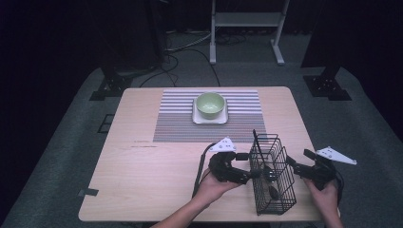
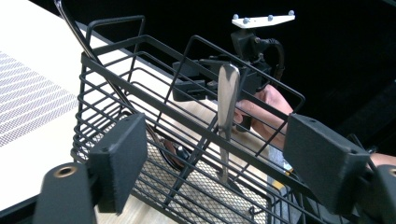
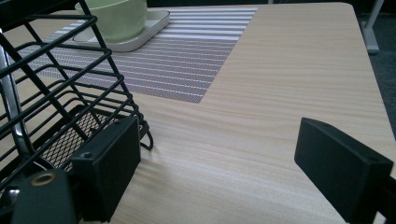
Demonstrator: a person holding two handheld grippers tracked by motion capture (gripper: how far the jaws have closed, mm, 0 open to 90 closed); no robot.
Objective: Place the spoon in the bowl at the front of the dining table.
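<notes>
1. Working across the table from its left side, we first meet bare pale wood, then a striped placemat farther back with a white square plate on it and a green bowl sitting in that plate.
2. Next comes our left gripper, held level at the near edge and pushed up against the left side of a black wire basket. Its tongs are spread wide; in the left gripper view the basket's wall stands between and just beyond the pads, and nothing is pinched.
3. The wire basket stands upright on the wood near the front edge, between our two grippers. A metal utensil handle rises inside it, and a second thin handle leans out over the far corner.
4. On the right, our right gripper sits just beside the basket's right wall. In the right gripper view its tongs are spread apart over bare wood, with the basket at the left pad's side; we cannot tell whether that pad touches the wire.
</notes>
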